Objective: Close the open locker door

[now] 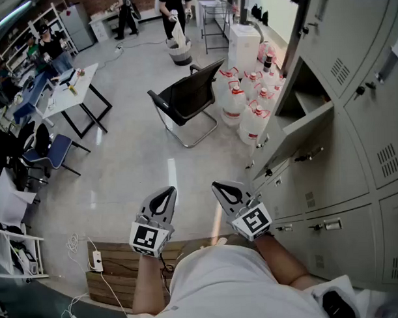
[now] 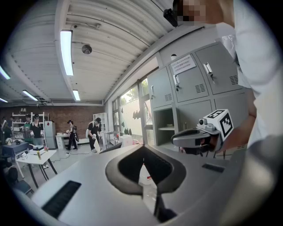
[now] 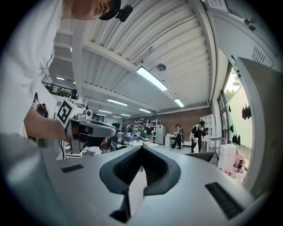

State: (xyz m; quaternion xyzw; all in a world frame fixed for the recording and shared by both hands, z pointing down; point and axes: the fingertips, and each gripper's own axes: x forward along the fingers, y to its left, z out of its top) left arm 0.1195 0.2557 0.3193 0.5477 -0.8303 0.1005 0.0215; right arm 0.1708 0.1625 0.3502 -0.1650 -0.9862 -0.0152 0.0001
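Observation:
A wall of grey lockers [image 1: 355, 149] fills the right of the head view. One locker door [image 1: 301, 130] stands swung out to the left, leaving its compartment [image 1: 309, 92] open. In the left gripper view that open compartment [image 2: 166, 128] shows ahead among the shut doors. My left gripper [image 1: 166, 191] and right gripper [image 1: 221, 185] are held side by side in front of my body, short of the door and not touching it. Both are shut with nothing between their jaws. The left gripper view shows the right gripper [image 2: 177, 140], and the right gripper view shows the left gripper [image 3: 112, 129].
Several large water jugs [image 1: 246, 101] stand on the floor just left of the open door. A black chair [image 1: 187, 97] sits beyond them. A white table [image 1: 72, 84] and people are further off at the left and back. A wooden board [image 1: 121, 272] with a power strip [image 1: 96, 260] lies at my feet.

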